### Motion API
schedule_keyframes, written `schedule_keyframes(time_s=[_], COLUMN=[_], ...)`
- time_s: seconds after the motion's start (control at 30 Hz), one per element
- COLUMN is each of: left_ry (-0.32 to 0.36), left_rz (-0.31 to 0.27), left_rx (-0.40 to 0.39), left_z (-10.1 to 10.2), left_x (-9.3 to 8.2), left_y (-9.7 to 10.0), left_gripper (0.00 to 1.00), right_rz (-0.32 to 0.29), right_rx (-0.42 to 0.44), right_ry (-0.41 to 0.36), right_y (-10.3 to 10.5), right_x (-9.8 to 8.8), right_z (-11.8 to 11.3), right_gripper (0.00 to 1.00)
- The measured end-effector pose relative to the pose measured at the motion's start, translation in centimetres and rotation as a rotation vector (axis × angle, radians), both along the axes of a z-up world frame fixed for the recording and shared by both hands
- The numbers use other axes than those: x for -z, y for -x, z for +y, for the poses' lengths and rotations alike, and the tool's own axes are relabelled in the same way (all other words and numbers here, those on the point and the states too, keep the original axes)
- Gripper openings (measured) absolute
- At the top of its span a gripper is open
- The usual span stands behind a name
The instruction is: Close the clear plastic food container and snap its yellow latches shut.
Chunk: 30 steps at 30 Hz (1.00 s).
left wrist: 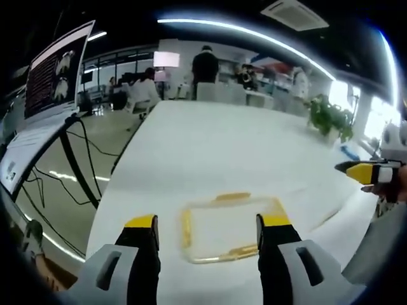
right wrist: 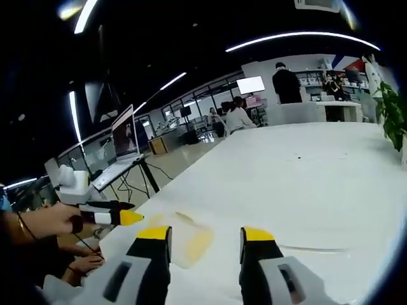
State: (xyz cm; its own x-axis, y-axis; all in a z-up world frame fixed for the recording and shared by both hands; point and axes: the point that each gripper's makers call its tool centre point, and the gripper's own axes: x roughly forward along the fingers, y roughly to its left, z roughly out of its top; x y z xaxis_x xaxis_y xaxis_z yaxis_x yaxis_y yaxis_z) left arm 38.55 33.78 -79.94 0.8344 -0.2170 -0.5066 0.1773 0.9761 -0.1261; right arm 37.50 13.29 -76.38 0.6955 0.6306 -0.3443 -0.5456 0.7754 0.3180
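Observation:
The clear plastic food container (left wrist: 227,229) lies flat on the white table (left wrist: 216,146), its lid on, with yellow latches along its edges. My left gripper (left wrist: 208,230) stands open just in front of it, a jaw at each near side, holding nothing. The right gripper (left wrist: 365,172) comes in from the right edge, off to the side of the container. In the right gripper view, my right gripper (right wrist: 205,243) is open and empty, with the container (right wrist: 184,240) just beyond its left jaw. The left gripper (right wrist: 117,217) reaches in from the left, held by a hand.
A laptop on a stand (left wrist: 48,82) with trailing cables stands left of the table. A potted plant (left wrist: 331,117) sits at the far right of the table. Several people (left wrist: 205,63) stand and sit in the office beyond the table's far end.

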Motion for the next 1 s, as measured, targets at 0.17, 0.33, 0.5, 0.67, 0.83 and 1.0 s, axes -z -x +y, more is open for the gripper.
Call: schedule_keyframes(time_s=[0.17,0.33,0.5,0.67,0.83,1.0], left_ry=[-0.005,-0.014,-0.022,-0.017,-0.015,-0.021], left_rz=[0.009,0.017,0.029,0.045,0.056,0.078], left_rx=[-0.007,-0.008,-0.005,-0.016,-0.019,-0.019], left_z=[0.4,0.5,0.6,0.9,1.3,1.5], left_x=[0.5,0.9,1.6,2.5,3.1,3.9], left_y=[-0.2,-0.5,-0.8,-1.4,-1.8,-1.7], left_gripper=[0.57,0.56,0.54,0.49,0.45,0.41], right_rz=[0.013,0.026,0.042,0.121,0.141,0.167], right_rx=[-0.019,-0.035,-0.017,0.001,0.001,-0.015], right_ry=[-0.004,0.006,-0.005,-0.035,-0.020,-0.006], right_y=[-0.2,-0.5,-1.2,-1.1,-0.9,-0.4], right_x=[1.0,1.9,2.8,4.7,6.0,7.2], right_z=[1.8,3.1,4.0,4.6,5.1,5.6], right_gripper=[0.39,0.36,0.33,0.30,0.28,0.26])
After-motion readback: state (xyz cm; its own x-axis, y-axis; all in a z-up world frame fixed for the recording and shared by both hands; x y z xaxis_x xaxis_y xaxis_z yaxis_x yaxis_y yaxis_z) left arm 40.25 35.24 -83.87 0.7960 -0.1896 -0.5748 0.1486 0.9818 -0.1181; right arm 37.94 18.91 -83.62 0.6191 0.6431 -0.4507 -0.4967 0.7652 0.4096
